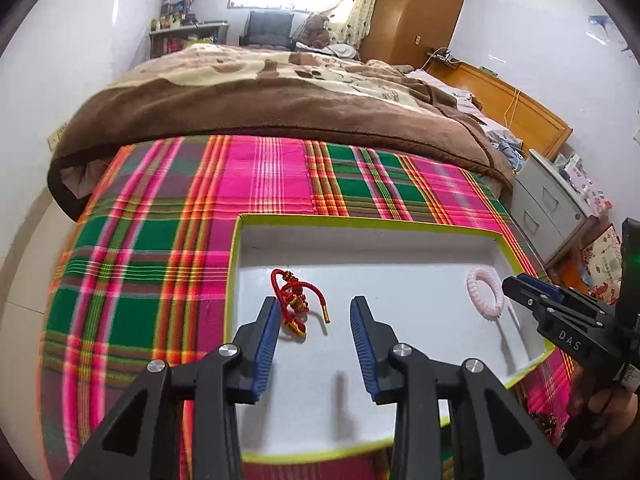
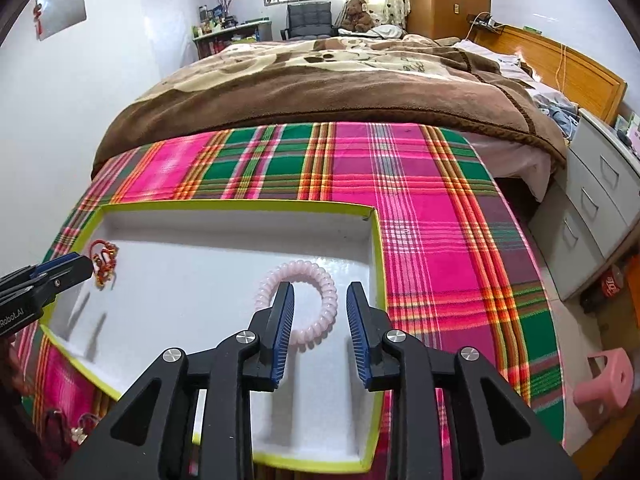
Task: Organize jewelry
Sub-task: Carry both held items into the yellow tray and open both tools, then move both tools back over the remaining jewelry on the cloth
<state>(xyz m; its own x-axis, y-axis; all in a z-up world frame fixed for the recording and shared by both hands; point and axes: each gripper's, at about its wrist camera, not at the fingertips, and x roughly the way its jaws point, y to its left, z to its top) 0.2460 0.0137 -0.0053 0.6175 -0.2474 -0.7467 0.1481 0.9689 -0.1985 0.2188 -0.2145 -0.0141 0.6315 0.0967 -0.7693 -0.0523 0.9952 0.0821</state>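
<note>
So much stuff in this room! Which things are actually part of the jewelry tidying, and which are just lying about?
Part of the job:
- red cord bracelet
- pink coil bracelet
- white tray

Just lying about:
- brown blanket
- teddy bear
- pink stool
- grey drawers

I read "DAS" in white on the black body of the right gripper (image 1: 520, 286), and "Robot.AI" on the left gripper (image 2: 74, 266).

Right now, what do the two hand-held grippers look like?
Both match: the left hand-held gripper and the right hand-held gripper have black angular frames, silver round bolts and ribbed blue finger pads. White lettering runs along each body, only partly readable.
</note>
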